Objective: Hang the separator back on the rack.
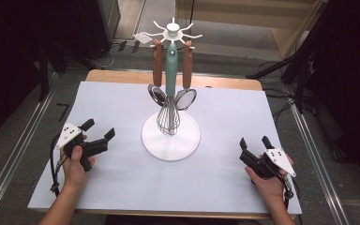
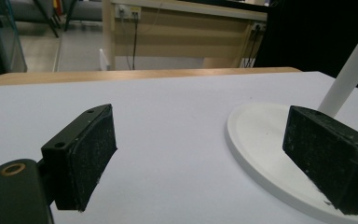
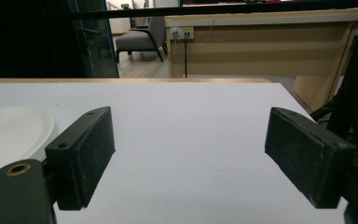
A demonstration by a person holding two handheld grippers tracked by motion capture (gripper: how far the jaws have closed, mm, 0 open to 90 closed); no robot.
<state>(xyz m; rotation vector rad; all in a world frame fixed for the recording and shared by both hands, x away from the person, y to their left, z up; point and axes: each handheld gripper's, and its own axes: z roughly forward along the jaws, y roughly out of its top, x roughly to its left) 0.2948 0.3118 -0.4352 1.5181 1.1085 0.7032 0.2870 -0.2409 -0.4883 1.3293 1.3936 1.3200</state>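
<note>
A white utensil stand (image 1: 170, 136) with a round base rises from the middle of the white table (image 1: 122, 178). From its hooked top (image 1: 173, 31) hang a teal-handled whisk (image 1: 169, 108) and two wooden-handled utensils (image 1: 157, 65) (image 1: 187, 70) with round metal heads. My left gripper (image 1: 98, 130) rests at the left of the base, open, nothing between its jaws; its view has the stand's base (image 2: 261, 144) and pole (image 2: 349, 74) at right. My right gripper (image 1: 254, 142) sits at the right, open and empty; the base's edge (image 3: 9, 135) lies at the left of its view.
The table's wooden far edge (image 1: 168, 77) backs onto a floor with cables (image 1: 122, 47). Dark stands and equipment (image 1: 309, 61) flank both sides. A wooden desk (image 3: 261, 42) and a grey chair (image 3: 140, 39) stand beyond the table.
</note>
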